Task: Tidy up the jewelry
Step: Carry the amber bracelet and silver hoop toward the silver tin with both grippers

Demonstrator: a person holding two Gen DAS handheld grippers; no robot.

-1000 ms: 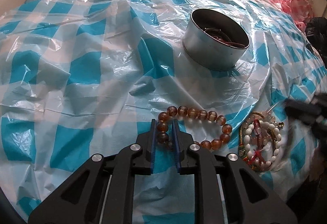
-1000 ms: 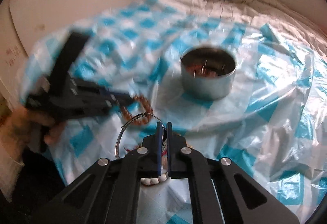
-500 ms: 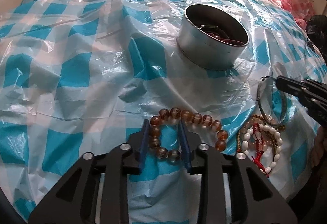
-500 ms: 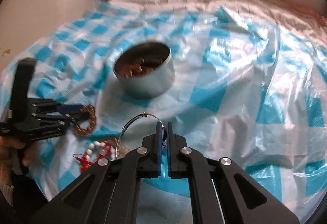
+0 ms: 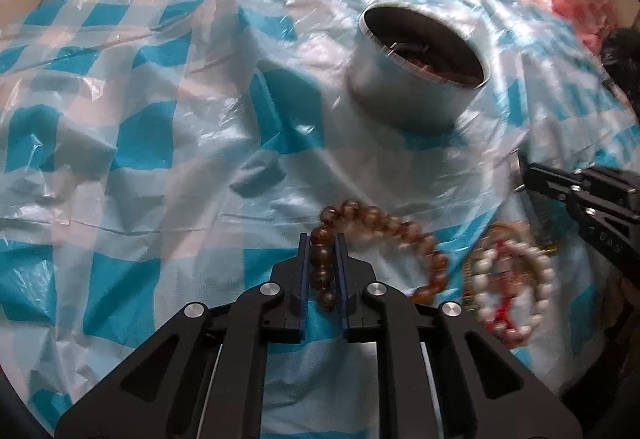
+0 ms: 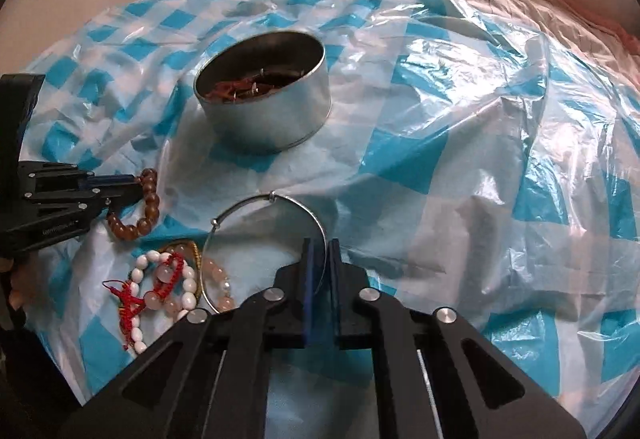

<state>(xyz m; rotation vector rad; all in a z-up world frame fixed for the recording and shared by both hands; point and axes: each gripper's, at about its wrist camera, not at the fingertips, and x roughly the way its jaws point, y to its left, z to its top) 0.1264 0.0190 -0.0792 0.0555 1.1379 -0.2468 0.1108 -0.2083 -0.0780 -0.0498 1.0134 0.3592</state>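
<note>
My left gripper is clamping the brown bead bracelet between its 2 fingers, the rest of the loop trailing off to the right over the blue-and-white checked plastic sheet. My right gripper is gripping a thin silver bangle by its rim, the hoop standing out to the left of the fingers. Just beside it, the white bead bracelet with red cord is lying in a small heap with other pieces on the sheet. Farther off, the round metal tin is sitting upright, with reddish-brown jewelry showing inside it.
</note>
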